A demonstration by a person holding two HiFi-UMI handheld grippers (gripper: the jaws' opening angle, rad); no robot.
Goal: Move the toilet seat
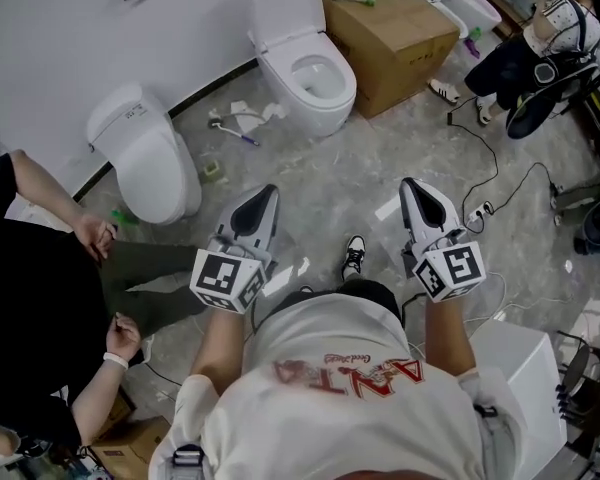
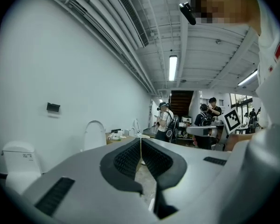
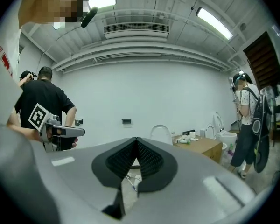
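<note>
A white toilet (image 1: pixel 310 78) stands by the far wall with its lid (image 1: pixel 280 8) raised and the bowl open. That raised lid also shows in the left gripper view (image 2: pixel 94 134) and in the right gripper view (image 3: pixel 161 133). A second toilet (image 1: pixel 145 163) with its lid down stands further left. My left gripper (image 1: pixel 269 192) and right gripper (image 1: pixel 411 184) hover side by side over the floor, well short of both toilets. Both are shut with nothing between the pads, as the left gripper (image 2: pixel 140 139) and the right gripper (image 3: pixel 136 140) show in their own views.
A cardboard box (image 1: pixel 390 28) with small items on top stands right of the open toilet. A person in black (image 1: pixel 30 298) stands close on my left, another person (image 1: pixel 540 48) at the far right. Cables (image 1: pixel 490 178) cross the floor; a white cabinet (image 1: pixel 525 368) is at my right.
</note>
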